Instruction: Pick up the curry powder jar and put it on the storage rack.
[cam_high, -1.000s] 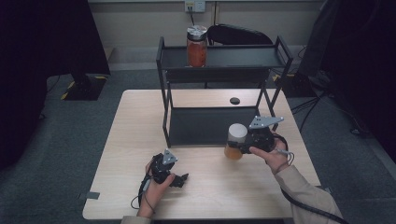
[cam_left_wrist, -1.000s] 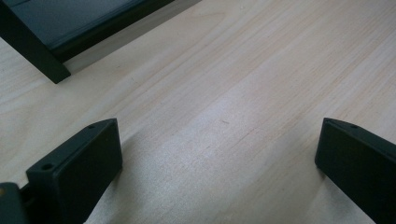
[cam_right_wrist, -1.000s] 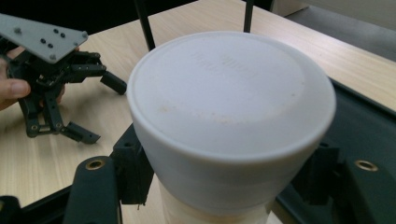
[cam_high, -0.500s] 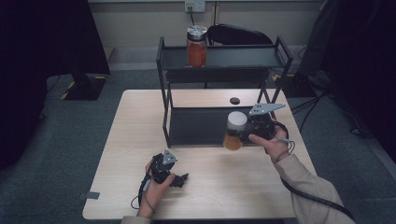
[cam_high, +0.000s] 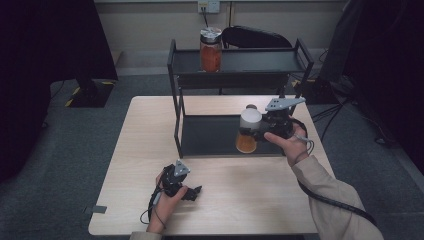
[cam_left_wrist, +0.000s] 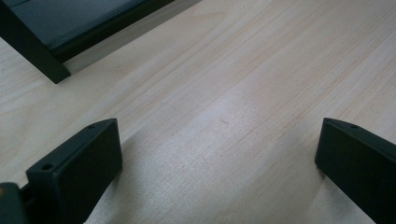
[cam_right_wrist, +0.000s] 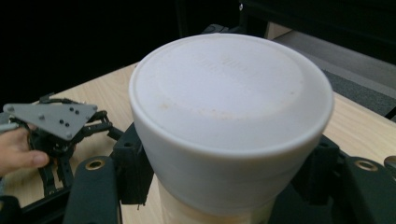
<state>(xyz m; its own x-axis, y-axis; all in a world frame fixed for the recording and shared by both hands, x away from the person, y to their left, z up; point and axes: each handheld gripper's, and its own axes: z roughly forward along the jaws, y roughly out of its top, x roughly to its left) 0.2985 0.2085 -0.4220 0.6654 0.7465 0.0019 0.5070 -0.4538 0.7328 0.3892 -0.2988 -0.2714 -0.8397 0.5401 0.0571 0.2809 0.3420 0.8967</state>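
Note:
A jar (cam_high: 246, 142) with orange contents and a white lid (cam_right_wrist: 231, 98) is held in my right gripper (cam_high: 250, 132), which is shut on it just below the lid. Its black fingers (cam_right_wrist: 133, 168) press the jar from both sides. In the high view the jar overlaps the front of the black rack's lower shelf (cam_high: 210, 135). A second orange-filled jar (cam_high: 210, 50) stands on the rack's top shelf (cam_high: 260, 62). My left gripper (cam_high: 192, 192) rests low on the table near the front edge. It is open, and bare wood lies between its jaws (cam_left_wrist: 217, 154).
The black two-tier rack stands on the far half of the wooden table (cam_high: 150, 130); one of its corner posts (cam_left_wrist: 46, 70) is close ahead of my left gripper. The left hand and its gripper (cam_right_wrist: 56, 123) appear beyond the jar in the right gripper view.
My right gripper has carried the jar up and away from the person, toward the rack. The left gripper has stayed still.

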